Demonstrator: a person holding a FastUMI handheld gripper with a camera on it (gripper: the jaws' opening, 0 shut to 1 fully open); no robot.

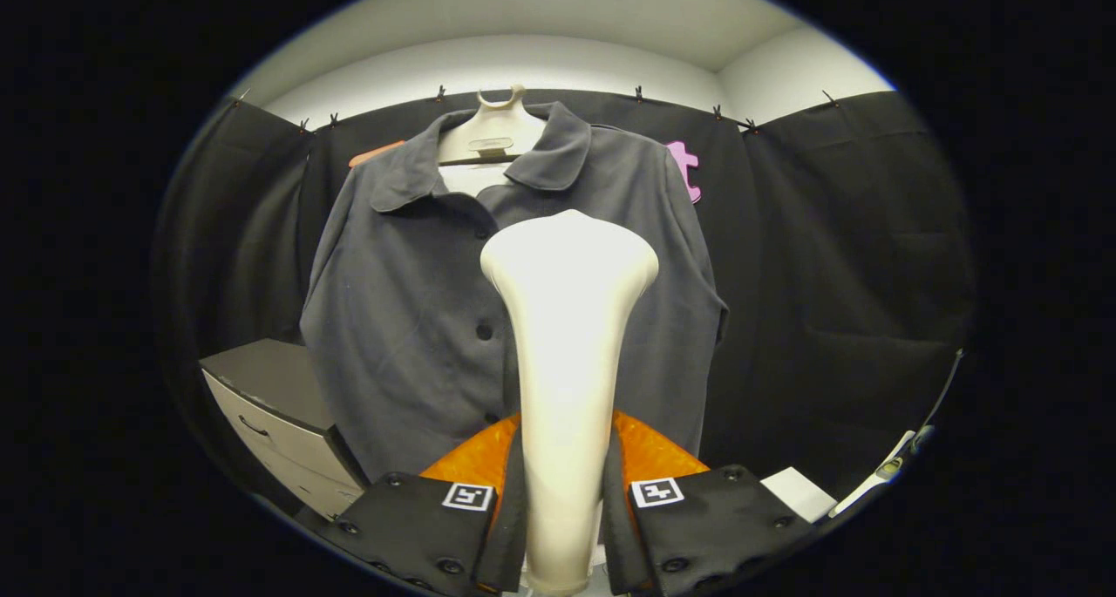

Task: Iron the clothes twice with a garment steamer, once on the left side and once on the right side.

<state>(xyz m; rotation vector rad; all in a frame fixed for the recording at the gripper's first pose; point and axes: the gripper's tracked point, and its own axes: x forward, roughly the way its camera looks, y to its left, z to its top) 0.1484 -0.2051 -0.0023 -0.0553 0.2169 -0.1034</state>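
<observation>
the gripper [565, 501] is clamped on the garment steamer [567, 362], both fingers [418, 527] pressed against its pale handle, one at 9 o'clock of it and one at 3 o'clock. the steamer stands upright between them, its broad head rising toward 12 o'clock and covering part of the shirt's button line. beyond the steamer hangs the dark grey shirt [410, 301], buttoned, collar open, on a pale hanger [493, 131] in front of the black booth wall. whether the steamer head touches the cloth cannot be told. at 8 o'clock of the shirt stands a grey drawer cabinet [279, 414]. at 4 o'clock of the fingers lies a white block [798, 492], with a slim white device [881, 475] just past it.
</observation>
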